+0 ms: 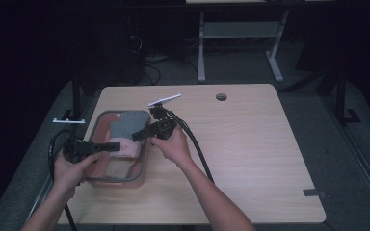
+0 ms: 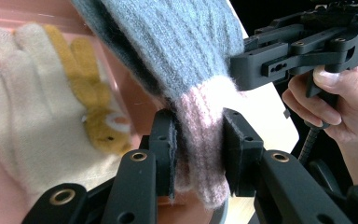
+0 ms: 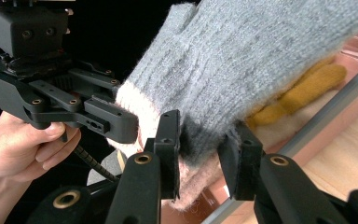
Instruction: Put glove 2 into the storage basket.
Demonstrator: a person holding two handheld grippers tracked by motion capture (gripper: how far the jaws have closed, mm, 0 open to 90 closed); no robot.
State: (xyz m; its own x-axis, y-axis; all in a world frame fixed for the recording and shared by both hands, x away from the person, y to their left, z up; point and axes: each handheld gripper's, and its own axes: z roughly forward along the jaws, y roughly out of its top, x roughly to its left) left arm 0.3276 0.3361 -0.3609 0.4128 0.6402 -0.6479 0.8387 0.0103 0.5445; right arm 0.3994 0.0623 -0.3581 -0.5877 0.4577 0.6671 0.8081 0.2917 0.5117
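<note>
Seen from the high view, left to right: left gripper point(image 1: 107, 147) reaching in over a clear, grey-rimmed container point(image 1: 94, 179) on the pale wood table point(image 1: 250, 144), then the grey glove point(image 1: 129, 124) held above that container, then the right gripper point(image 1: 137, 135) coming at it from the other side. Too small and dim from up there to read either grip.

Closer, in the left gripper view: black jaws pinching the glove's pale pink ribbed cuff point(image 2: 200, 149), pads pressed into the fuzzy knit, grey body rising above. Behind and left, lying in the container, a cream glove point(image 2: 23, 107) with mustard fingers and a small animal face, invisible from the high view. Right gripper point(image 2: 242, 70) at the cuff's far edge, held by a bare hand point(image 2: 349, 107).

In the right gripper view: jaws closed on the glove point(image 3: 261, 60) near the cuff, the left pad sunk into the wool, the right pad apparently touching though partly masked by fluff. Left gripper point(image 3: 121, 126) gripping the cuff's edge opposite. Mustard fingers point(image 3: 307, 84) peeking from beneath, cream part mostly hidden. Grey container rim point(image 3: 326, 116) cutting diagonally across, wood table below it.
</note>
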